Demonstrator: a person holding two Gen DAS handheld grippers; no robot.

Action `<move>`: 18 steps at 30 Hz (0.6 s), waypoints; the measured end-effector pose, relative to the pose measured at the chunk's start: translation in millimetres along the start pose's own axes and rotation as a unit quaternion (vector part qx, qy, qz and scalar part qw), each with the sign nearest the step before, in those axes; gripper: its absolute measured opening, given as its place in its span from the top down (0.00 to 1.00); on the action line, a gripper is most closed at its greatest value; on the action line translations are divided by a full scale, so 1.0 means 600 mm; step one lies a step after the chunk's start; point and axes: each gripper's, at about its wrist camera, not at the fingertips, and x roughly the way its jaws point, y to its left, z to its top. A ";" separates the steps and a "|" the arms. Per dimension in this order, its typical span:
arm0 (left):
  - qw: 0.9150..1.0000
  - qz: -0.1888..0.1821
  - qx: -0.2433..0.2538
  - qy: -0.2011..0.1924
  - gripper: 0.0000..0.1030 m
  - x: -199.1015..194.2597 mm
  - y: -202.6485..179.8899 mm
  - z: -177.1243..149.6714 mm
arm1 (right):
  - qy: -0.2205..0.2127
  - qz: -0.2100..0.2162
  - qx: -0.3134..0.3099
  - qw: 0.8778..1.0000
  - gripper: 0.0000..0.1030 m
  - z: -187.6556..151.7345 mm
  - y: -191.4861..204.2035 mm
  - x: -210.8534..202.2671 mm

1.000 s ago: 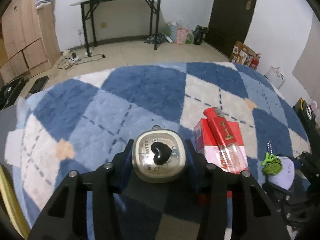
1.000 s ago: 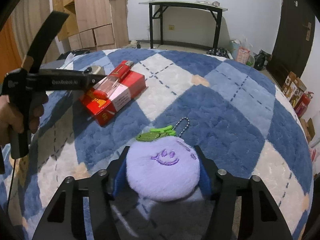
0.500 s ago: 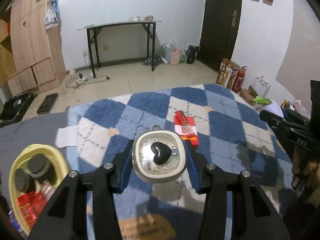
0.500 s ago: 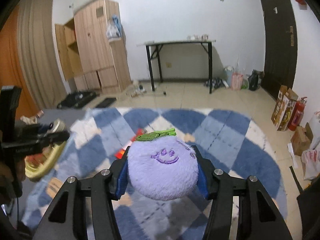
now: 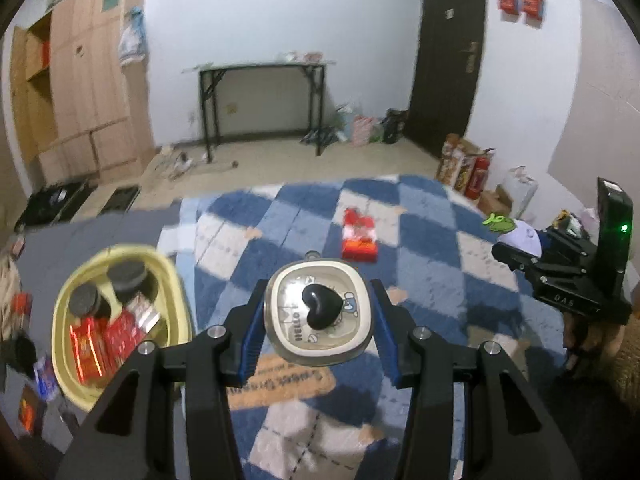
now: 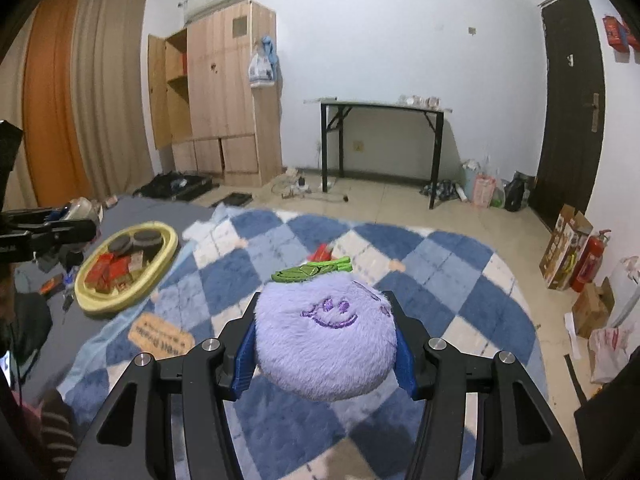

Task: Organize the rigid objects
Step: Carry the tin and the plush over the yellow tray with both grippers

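Note:
My left gripper is shut on a cream rounded-square tin with a black heart knob, held in the air above the blue checked rug. My right gripper is shut on a purple plush with a smiley face and a green leaf, also lifted. A yellow oval basket lies low on the left, holding red boxes and dark round lids; it shows again as the basket in the right wrist view. A red box with a tube on it rests on the rug.
The right gripper with its plush hangs at the right edge of the left wrist view. A brown doormat lies on the rug's near edge. Small clutter sits left of the basket. A black folding table, wardrobe and dark door stand behind.
Both grippers have risen and pulled back from the rug, each keeping its object. The red box has shrunk into the distance and the yellow basket has come into view on the left.

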 end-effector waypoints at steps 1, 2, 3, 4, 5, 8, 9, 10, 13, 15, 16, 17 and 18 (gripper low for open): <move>1.000 0.002 -0.004 0.005 0.52 0.008 0.004 -0.005 | 0.009 -0.001 -0.001 1.000 0.47 -0.004 0.003 0.008; 1.000 0.006 -0.001 0.008 0.52 0.015 0.005 -0.007 | 0.018 0.002 0.002 1.000 0.47 -0.007 0.004 0.018; 1.000 0.008 -0.001 0.009 0.52 0.015 0.008 -0.009 | 0.024 0.007 0.004 1.000 0.47 -0.008 0.006 0.027; 1.000 0.007 -0.004 0.008 0.52 0.018 0.013 -0.005 | 0.029 0.010 0.003 1.000 0.47 -0.008 0.008 0.033; 1.000 0.006 -0.009 0.005 0.52 0.019 0.019 -0.003 | 0.033 0.012 0.000 0.999 0.47 -0.005 0.011 0.040; 0.999 0.009 -0.032 -0.002 0.52 0.025 0.047 0.005 | 0.046 0.020 -0.023 0.998 0.47 -0.006 0.025 0.054; 0.999 0.011 -0.041 0.000 0.52 0.028 0.055 0.006 | 0.051 0.023 -0.032 0.998 0.47 -0.005 0.031 0.059; 0.999 0.014 -0.051 0.005 0.52 0.033 0.068 0.008 | 0.055 0.025 -0.038 0.997 0.47 0.002 0.033 0.071; 0.997 0.038 -0.062 0.014 0.52 0.037 0.103 0.015 | 0.069 0.036 -0.061 0.995 0.47 0.005 0.055 0.092; 0.995 0.059 -0.075 0.020 0.52 0.039 0.137 0.018 | 0.079 0.042 -0.074 0.993 0.47 0.006 0.075 0.119; 0.994 0.069 -0.088 0.020 0.52 0.039 0.157 0.017 | 0.083 0.046 -0.079 0.992 0.47 0.008 0.084 0.128; 0.991 0.080 -0.106 0.022 0.52 0.039 0.187 0.015 | 0.085 0.048 -0.081 0.992 0.47 0.011 0.092 0.142; 0.989 0.091 -0.115 0.025 0.52 0.038 0.206 0.013 | 0.091 0.056 -0.086 0.991 0.47 0.016 0.103 0.150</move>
